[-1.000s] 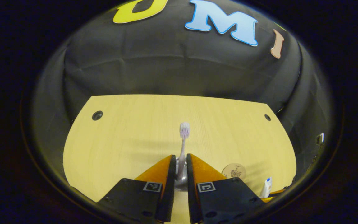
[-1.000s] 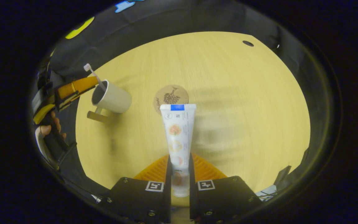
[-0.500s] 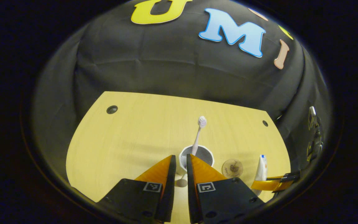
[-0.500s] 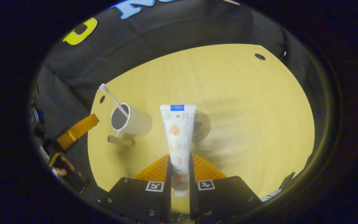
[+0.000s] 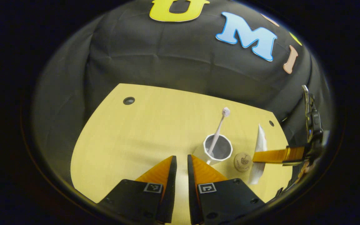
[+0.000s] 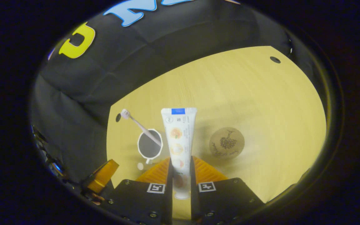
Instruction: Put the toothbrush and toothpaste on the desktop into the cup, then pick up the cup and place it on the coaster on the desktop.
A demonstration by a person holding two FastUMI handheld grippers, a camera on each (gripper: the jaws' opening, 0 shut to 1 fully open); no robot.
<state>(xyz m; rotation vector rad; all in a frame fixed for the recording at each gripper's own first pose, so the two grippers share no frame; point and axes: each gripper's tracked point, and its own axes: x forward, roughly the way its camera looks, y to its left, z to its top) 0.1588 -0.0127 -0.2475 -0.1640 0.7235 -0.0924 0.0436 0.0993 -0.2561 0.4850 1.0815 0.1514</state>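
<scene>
Toothpaste (image 6: 178, 134) is the thing in hand now — the right tool (image 6: 180, 167) is clamped on its lower end, cap toward the camera, and holds the tube above the counter (image 6: 245, 93), just beside the cup (image 6: 149, 146). It is a white tube with fruit pictures and a blue patch at the flat end. Inside the cup the toothbrush (image 6: 139, 124) already leans, head up, so I judge the first step done. The left tool (image 5: 181, 162) is empty, its fingers nearly together, near the cup. The next move calls for bringing the tube over the cup mouth and releasing it — without knocking the brush. The coaster (image 6: 227, 142) lies bare, just beside the cup.
</scene>
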